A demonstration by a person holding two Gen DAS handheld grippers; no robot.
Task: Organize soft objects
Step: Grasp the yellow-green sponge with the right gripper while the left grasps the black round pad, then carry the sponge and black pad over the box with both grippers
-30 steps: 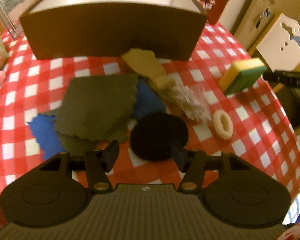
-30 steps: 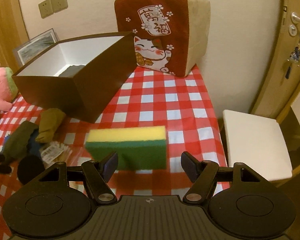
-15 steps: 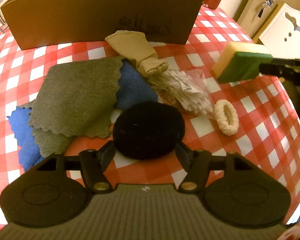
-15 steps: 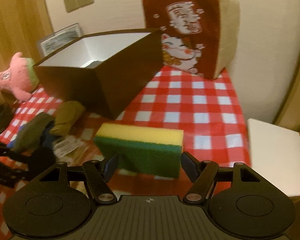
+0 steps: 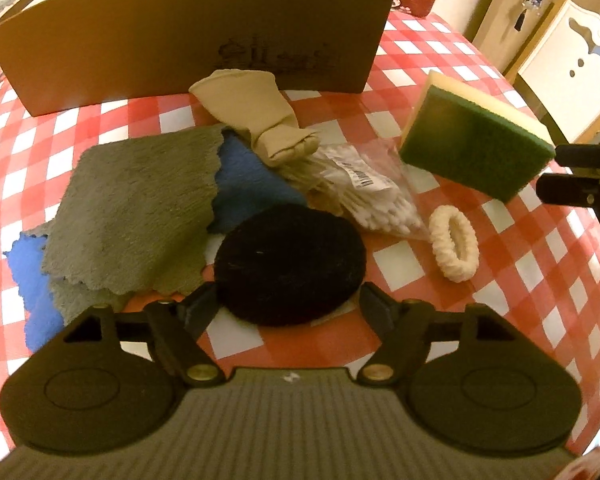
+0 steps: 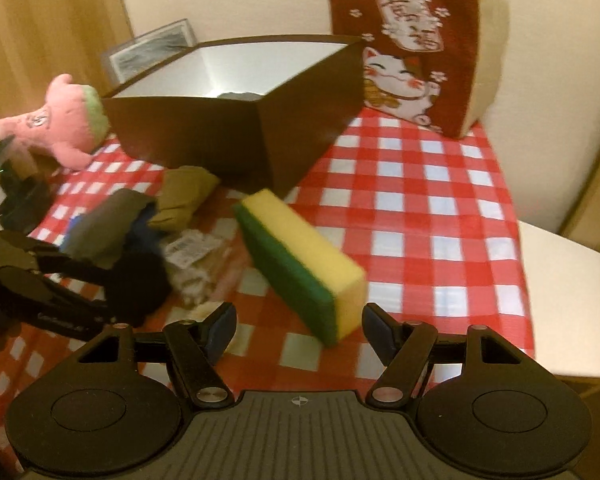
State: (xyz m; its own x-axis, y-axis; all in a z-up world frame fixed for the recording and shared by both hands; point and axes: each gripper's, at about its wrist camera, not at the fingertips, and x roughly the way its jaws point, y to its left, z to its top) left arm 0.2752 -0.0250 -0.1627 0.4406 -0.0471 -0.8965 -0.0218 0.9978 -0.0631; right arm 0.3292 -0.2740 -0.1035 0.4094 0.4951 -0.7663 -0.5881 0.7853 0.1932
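A round black pad [image 5: 290, 264] lies on the checked cloth. My left gripper [image 5: 288, 304] hangs low over its near edge, and its jaws are opening. The pad sits between the fingertips and is not pressed. A yellow and green sponge [image 6: 300, 256] stands on its long edge and slants away from my right gripper [image 6: 300, 316]. Its near end is beside the right finger, and cloth shows between it and the left finger. In the left wrist view the sponge [image 5: 472, 148] is just in front of the right gripper [image 5: 548, 170]. The brown box [image 6: 188, 132] stands open behind.
Beside the pad lie a grey cloth [image 5: 136, 208], a blue cloth [image 5: 248, 176], a beige sock [image 5: 260, 116], a bag of cotton swabs [image 5: 372, 196] and a cream scrunchie [image 5: 454, 246]. A pink plush [image 6: 60, 120], a cat cushion [image 6: 412, 52] and a white stool [image 6: 560, 292] border the table.
My left gripper sank toward the black pad and its jaws widened around the pad's near edge. The sponge swung from crosswise to slanting away as my right gripper moved toward the box.
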